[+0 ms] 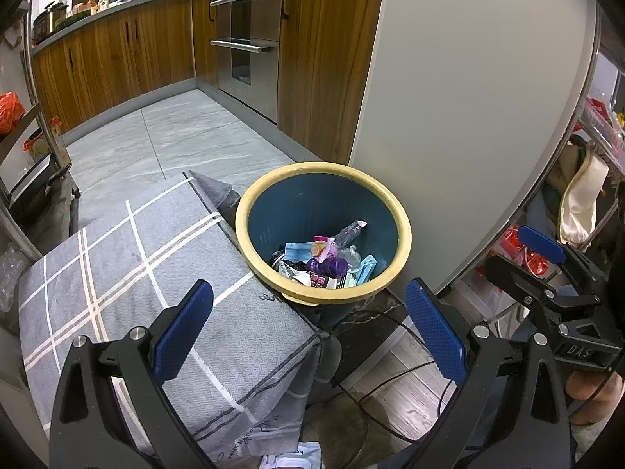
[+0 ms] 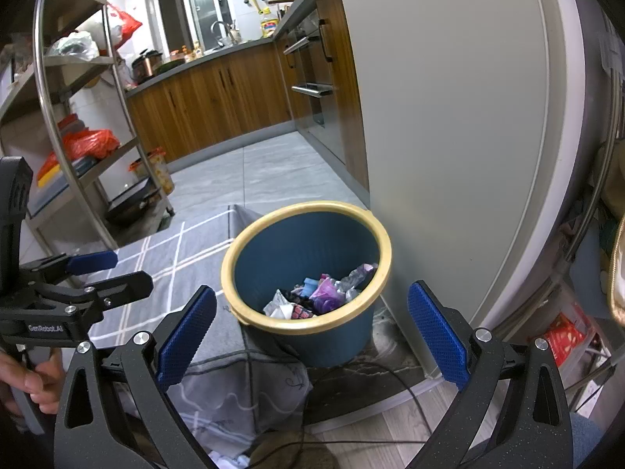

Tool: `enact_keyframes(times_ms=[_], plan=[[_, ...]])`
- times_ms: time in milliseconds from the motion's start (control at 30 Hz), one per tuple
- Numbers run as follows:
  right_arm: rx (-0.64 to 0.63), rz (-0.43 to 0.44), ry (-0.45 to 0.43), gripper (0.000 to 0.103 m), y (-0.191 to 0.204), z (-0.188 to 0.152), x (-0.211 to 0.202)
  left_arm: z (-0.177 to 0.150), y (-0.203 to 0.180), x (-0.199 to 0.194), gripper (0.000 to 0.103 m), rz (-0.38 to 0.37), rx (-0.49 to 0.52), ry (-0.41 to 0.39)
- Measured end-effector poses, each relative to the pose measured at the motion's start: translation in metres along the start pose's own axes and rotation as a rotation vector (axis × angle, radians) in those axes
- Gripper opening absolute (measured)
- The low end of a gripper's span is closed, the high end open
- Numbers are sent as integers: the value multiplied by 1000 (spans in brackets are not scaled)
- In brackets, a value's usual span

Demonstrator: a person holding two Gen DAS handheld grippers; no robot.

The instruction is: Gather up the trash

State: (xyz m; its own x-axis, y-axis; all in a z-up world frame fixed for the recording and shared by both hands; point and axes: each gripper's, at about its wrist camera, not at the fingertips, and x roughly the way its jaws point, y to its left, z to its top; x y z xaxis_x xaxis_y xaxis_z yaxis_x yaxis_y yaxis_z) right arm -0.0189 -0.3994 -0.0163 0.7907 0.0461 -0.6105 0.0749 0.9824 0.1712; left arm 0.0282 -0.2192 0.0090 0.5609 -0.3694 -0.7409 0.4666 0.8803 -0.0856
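Left wrist: hand-held gripper (image 1: 308, 332) wide, empty.

Home kitchen — wooden cabinets (image 1: 117, 58), built-in oven (image 1: 246, 39), sink tap (image 2: 218, 29).

A tabletop (image 1: 164, 258) under a grey checked cloth (image 1: 117, 273) stands bare of objects. Just beside its corner, a blue bin (image 1: 324, 203) with a yellow rim stands on the floor (image 1: 156, 136), partly filled with trash (image 1: 328, 258). Black cables (image 1: 390, 383) trail over the floor near the bin's base.
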Motion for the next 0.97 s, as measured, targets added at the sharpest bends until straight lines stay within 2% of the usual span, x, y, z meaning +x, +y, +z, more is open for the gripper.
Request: enact_keyframes(times_ms=[233, 467, 967], plan=[[1, 0, -1, 98, 0, 0, 0, -1, -1, -2, 97, -7, 10, -9], [1, 0, -1, 98, -1, 0, 0, -1, -4, -9, 97, -27, 38, -53], [2, -1, -2, 98, -2, 1, 0, 2, -1, -4, 97, -8, 19, -21]])
